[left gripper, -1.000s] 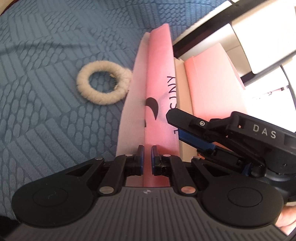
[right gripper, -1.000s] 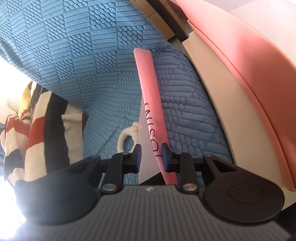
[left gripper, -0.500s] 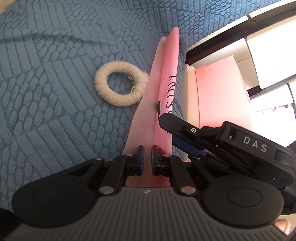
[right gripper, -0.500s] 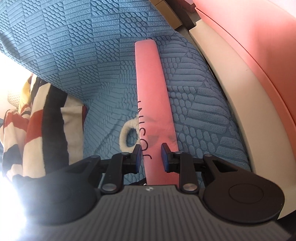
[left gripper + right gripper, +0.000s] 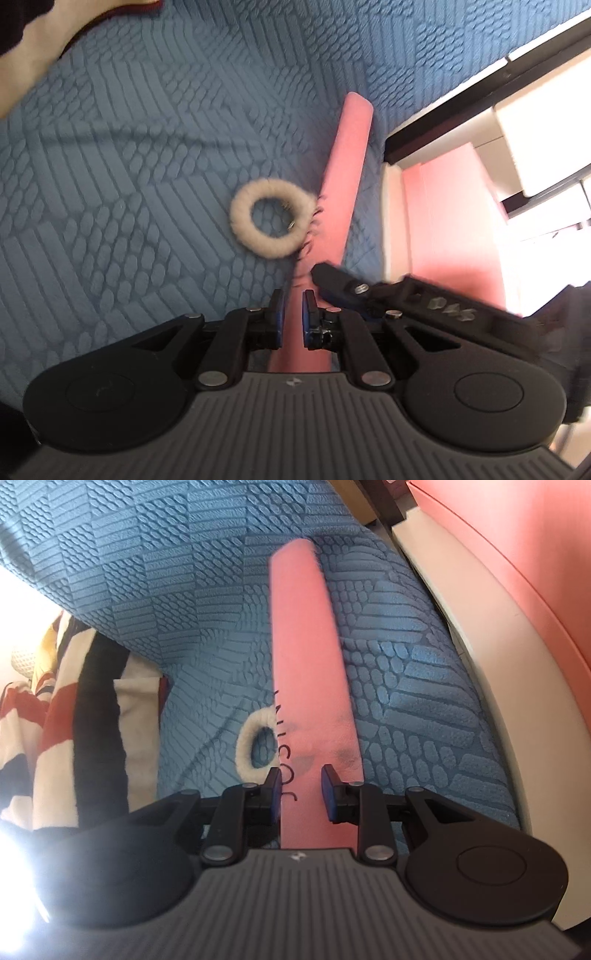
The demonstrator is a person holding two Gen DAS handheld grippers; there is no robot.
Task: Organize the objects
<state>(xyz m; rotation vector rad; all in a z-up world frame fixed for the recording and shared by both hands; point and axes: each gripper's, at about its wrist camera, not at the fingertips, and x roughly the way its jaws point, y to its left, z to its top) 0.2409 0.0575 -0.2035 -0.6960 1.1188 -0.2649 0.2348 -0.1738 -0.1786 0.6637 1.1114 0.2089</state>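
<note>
Both grippers hold one pink pouch: left gripper clamped tight, right gripper closing further on it; best kept level, clear of the fluffy ring.

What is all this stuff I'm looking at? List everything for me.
pink pouch: one, pink with dark lettering, long and flat, held over the blanket by both grippers
fluffy ring: one, cream, on the blanket beside the pouch
blanket: one, blue, textured, under everything
striped cloth: one, red, black and cream, at the blanket's left edge
box: one, pink with cream rim, right of the blanket
left hand-held gripper: one, black with blue pads, shut on the pouch
right hand-held gripper: one, same make, shut on the pouch, jaws just closed further
</note>
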